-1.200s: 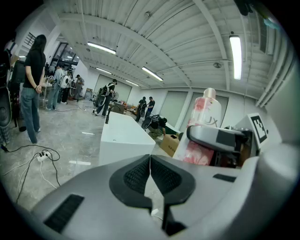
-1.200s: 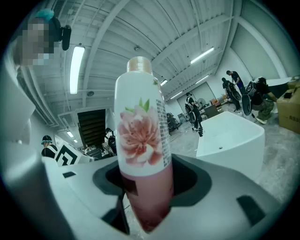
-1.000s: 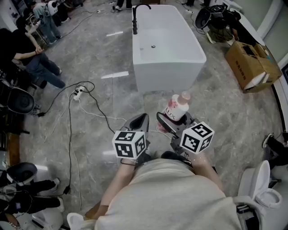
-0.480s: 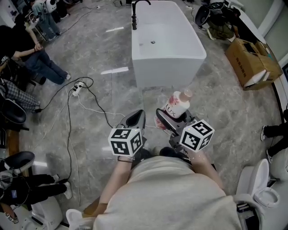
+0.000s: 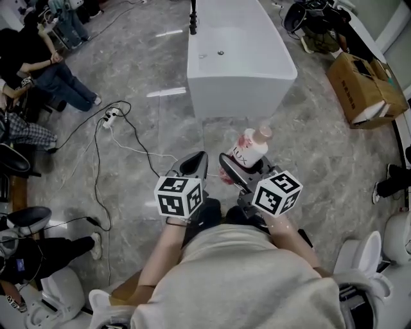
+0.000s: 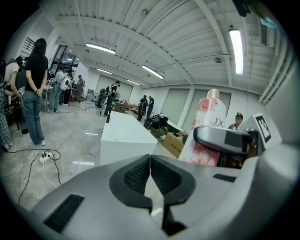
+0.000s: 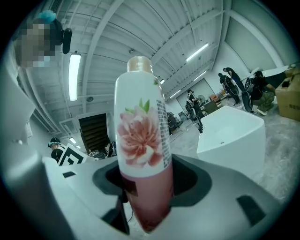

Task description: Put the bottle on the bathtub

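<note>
A white and pink bottle (image 5: 249, 150) with a flower print (image 7: 142, 159) and a pale cap stands between the jaws of my right gripper (image 5: 239, 168), which is shut on its lower body. The bottle (image 6: 206, 129) also shows at the right of the left gripper view. My left gripper (image 5: 194, 168) is beside it, shut with its black pads (image 6: 140, 176) pressed together and nothing between them. The white bathtub (image 5: 237, 54) with a black tap (image 5: 192, 16) stands ahead on the grey floor, well beyond both grippers; it also appears as the bathtub (image 6: 124, 138) (image 7: 232, 133) in both gripper views.
A power strip (image 5: 110, 117) and black cables (image 5: 97, 173) lie on the floor at the left. People (image 5: 48, 74) sit at the far left. A cardboard box (image 5: 365, 90) stands at the right, bags (image 5: 314, 26) beyond it, a toilet (image 5: 369, 263) at the lower right.
The bathtub has drawn closer in the head view as I moved forward. Both grippers keep their pose, the right still holding the bottle.
</note>
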A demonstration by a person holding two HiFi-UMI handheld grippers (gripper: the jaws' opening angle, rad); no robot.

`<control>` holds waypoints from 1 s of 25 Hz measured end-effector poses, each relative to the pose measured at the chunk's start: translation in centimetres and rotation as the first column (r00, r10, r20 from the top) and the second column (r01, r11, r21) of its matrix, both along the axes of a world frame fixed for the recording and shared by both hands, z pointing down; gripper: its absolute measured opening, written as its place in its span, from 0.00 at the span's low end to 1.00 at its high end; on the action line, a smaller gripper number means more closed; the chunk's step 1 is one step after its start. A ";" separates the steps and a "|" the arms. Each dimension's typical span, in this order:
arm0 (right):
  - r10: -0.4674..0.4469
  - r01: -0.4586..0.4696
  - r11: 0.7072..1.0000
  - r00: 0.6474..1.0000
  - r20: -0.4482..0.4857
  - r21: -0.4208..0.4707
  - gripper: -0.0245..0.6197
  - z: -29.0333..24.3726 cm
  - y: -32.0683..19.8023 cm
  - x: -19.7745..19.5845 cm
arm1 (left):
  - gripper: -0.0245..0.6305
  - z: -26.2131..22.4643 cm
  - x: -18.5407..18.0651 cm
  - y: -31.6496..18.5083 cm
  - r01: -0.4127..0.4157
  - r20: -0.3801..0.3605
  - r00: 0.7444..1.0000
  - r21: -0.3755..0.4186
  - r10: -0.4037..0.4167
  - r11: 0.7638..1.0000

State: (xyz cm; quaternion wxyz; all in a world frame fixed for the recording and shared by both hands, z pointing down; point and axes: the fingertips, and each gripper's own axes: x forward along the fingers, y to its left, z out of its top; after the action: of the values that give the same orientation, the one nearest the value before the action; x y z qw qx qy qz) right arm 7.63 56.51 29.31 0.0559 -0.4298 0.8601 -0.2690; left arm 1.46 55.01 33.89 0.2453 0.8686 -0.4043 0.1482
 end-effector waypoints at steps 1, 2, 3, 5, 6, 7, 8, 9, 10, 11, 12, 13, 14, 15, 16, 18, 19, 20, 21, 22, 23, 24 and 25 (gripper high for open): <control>0.001 -0.001 1.000 1.000 0.004 -0.004 0.41 0.1 -0.1 0.2 | 0.05 0.0 0.1 -0.1 0.002 0.002 1.000 -0.002 -0.002 1.000; 0.001 -0.001 1.000 1.000 0.005 -0.007 0.41 0.2 -0.3 0.4 | 0.05 0.0 0.2 -0.3 0.007 0.001 1.000 -0.005 -0.007 1.000; 0.002 -0.002 1.000 1.000 0.001 -0.010 0.41 0.3 -0.5 0.5 | 0.05 0.0 0.2 -0.5 0.012 -0.001 1.000 -0.008 -0.012 1.000; 0.010 -0.010 1.000 1.000 -0.021 -0.005 0.41 0.8 -0.7 0.9 | 0.05 0.3 0.3 -0.5 0.021 -0.006 1.000 -0.008 -0.021 1.000; 0.014 -0.014 1.000 0.999 -0.030 0.000 0.41 1.3 -0.5 1.3 | 0.05 0.6 0.5 -0.4 0.027 -0.009 1.000 -0.004 -0.027 1.000; 0.018 -0.017 1.000 0.999 -0.033 0.005 0.41 1.9 -0.4 1.7 | 0.05 1.1 0.7 -0.4 0.033 -0.012 0.999 0.002 -0.033 0.999; 0.021 -0.021 1.000 0.999 -0.030 0.007 0.41 2.5 -0.3 2.1 | 0.05 1.6 1.0 -0.4 0.041 -0.017 0.999 0.005 -0.041 0.999; 0.026 -0.026 1.000 0.999 -0.025 0.005 0.41 2.8 -0.5 2.4 | 0.05 1.9 1.1 -0.7 0.050 -0.022 0.999 0.005 -0.050 0.999; 0.031 -0.032 1.000 0.999 -0.020 -0.001 0.41 3.0 -1.0 2.4 | 0.05 2.0 1.1 -1.3 0.057 -0.027 0.998 0.000 -0.057 0.998; 0.035 -0.035 0.999 0.999 -0.018 -0.010 0.41 3.1 -1.8 2.3 | 0.05 2.0 1.0 -2.2 0.061 -0.032 0.998 -0.008 -0.061 0.998; 0.035 -0.035 0.999 0.999 -0.018 -0.020 0.41 3.1 -3.0 1.9 | 0.05 1.9 0.8 -3.4 0.058 -0.035 0.998 -0.015 -0.059 0.998; 0.033 -0.033 0.999 0.999 -0.020 -0.028 0.41 3.1 -4.3 1.4 | 0.05 2.0 0.5 -4.7 0.052 -0.035 0.998 -0.021 -0.053 0.998; 0.029 -0.030 0.999 0.999 -0.023 -0.034 0.41 3.3 -5.8 0.9 | 0.05 2.0 0.1 -6.2 0.045 -0.035 0.998 -0.025 -0.046 0.999; 0.027 -0.028 0.999 0.999 -0.028 -0.037 0.41 3.4 -7.4 0.2 | 0.05 2.1 -0.4 -7.9 0.040 -0.035 0.999 -0.026 -0.041 0.999; 0.025 -0.027 0.999 0.999 -0.035 -0.038 0.41 3.5 -9.2 -0.4 | 0.05 2.2 -1.2 -9.7 0.037 -0.035 0.999 -0.029 -0.038 0.999; 0.026 -0.028 0.999 0.999 -0.047 -0.037 0.41 3.2 -12.9 -1.7 | 0.05 2.2 -3.0 -13.6 0.037 -0.033 0.999 -0.037 -0.038 0.999; 0.029 -0.030 0.999 0.998 -0.053 -0.033 0.41 2.9 -14.8 -2.2 | 0.05 2.1 -4.0 -15.7 0.037 -0.030 0.999 -0.039 -0.038 0.999; 0.034 -0.036 0.999 0.998 -0.057 -0.029 0.41 2.5 -16.8 -2.7 | 0.05 1.7 -4.8 -17.7 0.034 -0.028 0.999 -0.036 -0.035 0.999; 0.042 -0.043 0.999 0.997 -0.061 -0.025 0.41 2.1 -18.6 -3.1 | 0.05 1.3 -5.4 -19.6 0.025 -0.026 0.999 -0.028 -0.026 0.999; 0.052 -0.053 0.998 0.997 -0.063 -0.021 0.41 1.6 -20.4 -3.5 | 0.05 0.8 -5.7 -21.2 0.012 -0.027 1.000 -0.017 -0.012 1.000; 0.063 -0.064 0.998 0.996 -0.064 -0.016 0.41 1.3 -22.1 -3.9 | 0.05 0.3 -6.0 -22.7 -0.002 -0.030 1.000 -0.006 0.002 1.000; 0.072 -0.073 0.997 0.995 -0.065 -0.010 0.41 0.9 -23.7 -4.2 | 0.05 -0.1 -6.2 -24.1 -0.014 -0.035 0.999 0.001 0.014 1.000; 0.080 -0.080 0.997 0.995 -0.067 -0.002 0.41 0.6 -25.2 -4.5 | 0.05 -0.4 -6.3 -25.4 -0.025 -0.041 0.999 0.005 0.025 1.000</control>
State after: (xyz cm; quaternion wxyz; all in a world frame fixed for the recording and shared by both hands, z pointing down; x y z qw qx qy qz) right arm 3.09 31.30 29.88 0.0368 -0.4727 0.8430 -0.2540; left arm -4.87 29.58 33.50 0.2498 0.8769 -0.3888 0.1324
